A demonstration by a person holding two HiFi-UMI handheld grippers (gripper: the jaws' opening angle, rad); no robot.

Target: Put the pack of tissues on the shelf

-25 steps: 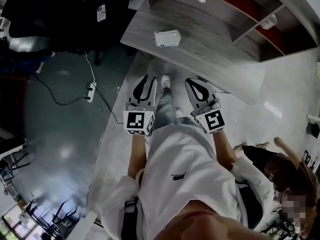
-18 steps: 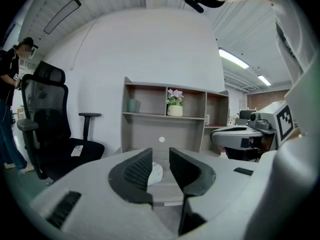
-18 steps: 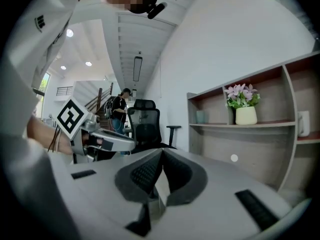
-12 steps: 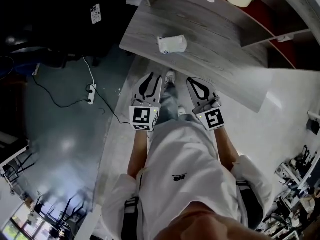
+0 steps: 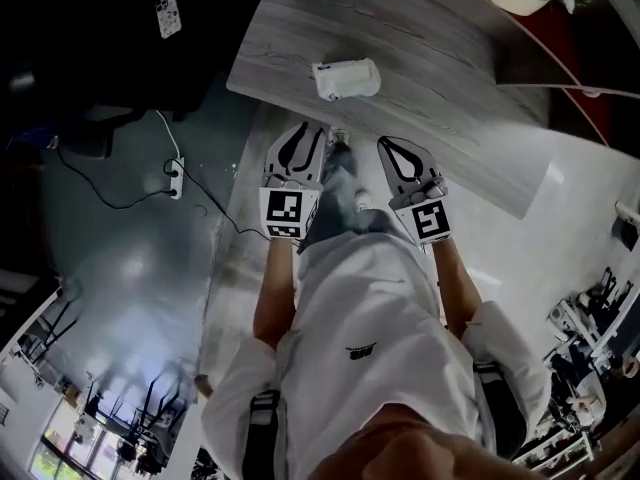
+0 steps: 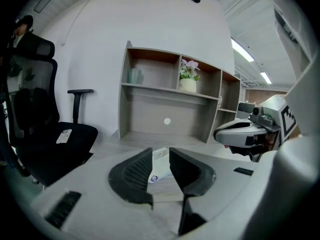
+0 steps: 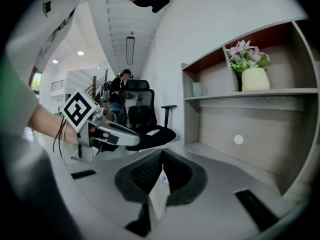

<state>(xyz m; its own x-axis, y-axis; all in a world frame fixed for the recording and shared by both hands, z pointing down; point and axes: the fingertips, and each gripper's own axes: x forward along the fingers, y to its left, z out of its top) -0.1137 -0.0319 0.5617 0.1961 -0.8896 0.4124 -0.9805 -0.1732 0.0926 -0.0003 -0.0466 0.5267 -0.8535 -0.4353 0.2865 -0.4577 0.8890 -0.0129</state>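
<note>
The white pack of tissues lies on the grey wooden desk, near its front edge. Both grippers hover side by side just short of that edge and point at the pack. My left gripper is open and empty; in the left gripper view the pack shows through the gap, further ahead. My right gripper has its tips together and holds nothing. The shelf stands at the back of the desk.
A flower pot and a cup stand on the shelf board. A black office chair is left of the desk. A cable and power strip lie on the floor.
Both grippers have moved forward towards the desk edge and the pack. The head view has swung, so the desk sits lower and further right. Neither jaw pair has changed.
</note>
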